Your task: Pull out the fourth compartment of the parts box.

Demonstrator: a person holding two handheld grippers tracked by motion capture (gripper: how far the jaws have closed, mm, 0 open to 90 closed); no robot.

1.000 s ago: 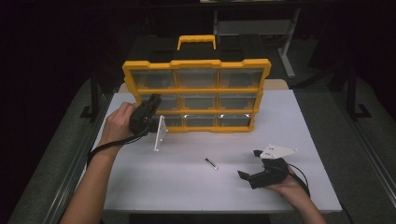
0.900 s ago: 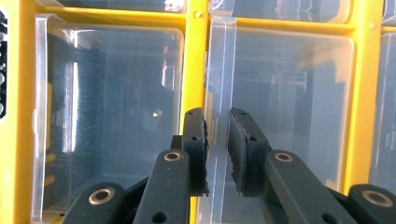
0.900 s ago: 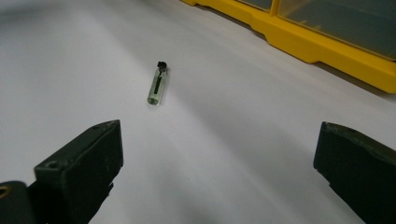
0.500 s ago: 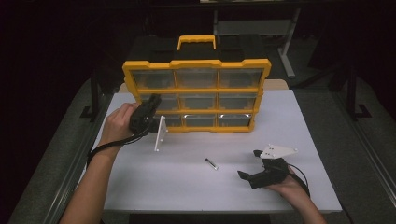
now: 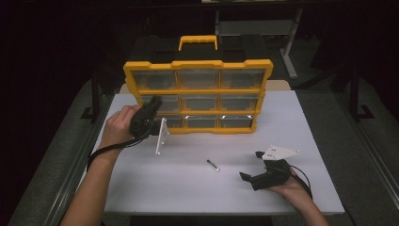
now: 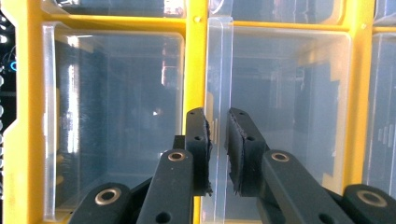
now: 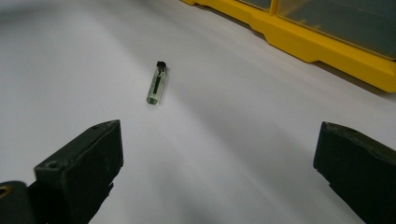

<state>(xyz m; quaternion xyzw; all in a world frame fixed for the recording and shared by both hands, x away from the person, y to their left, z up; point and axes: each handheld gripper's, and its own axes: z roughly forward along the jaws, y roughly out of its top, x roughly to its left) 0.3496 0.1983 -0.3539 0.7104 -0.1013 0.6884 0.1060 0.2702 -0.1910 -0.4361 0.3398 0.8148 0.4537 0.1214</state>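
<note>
Black pads of my left claw [image 6: 217, 156] pinch the clear drawer's lip [image 6: 218, 70] in the yellow organiser [image 5: 197, 94]; drawer not yet out. My right claw [image 5: 251, 165] rests wide on the table [image 5: 188, 188], small vial [image 7: 156, 85] ahead, ungrasped.

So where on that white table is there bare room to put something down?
Most of the white table is bare: the near left stretch beside the small clear vial, and the right side behind the right claw. It is crowded at the yellow drawer organizer, where the left claw pinches a clear drawer's handle.
</note>
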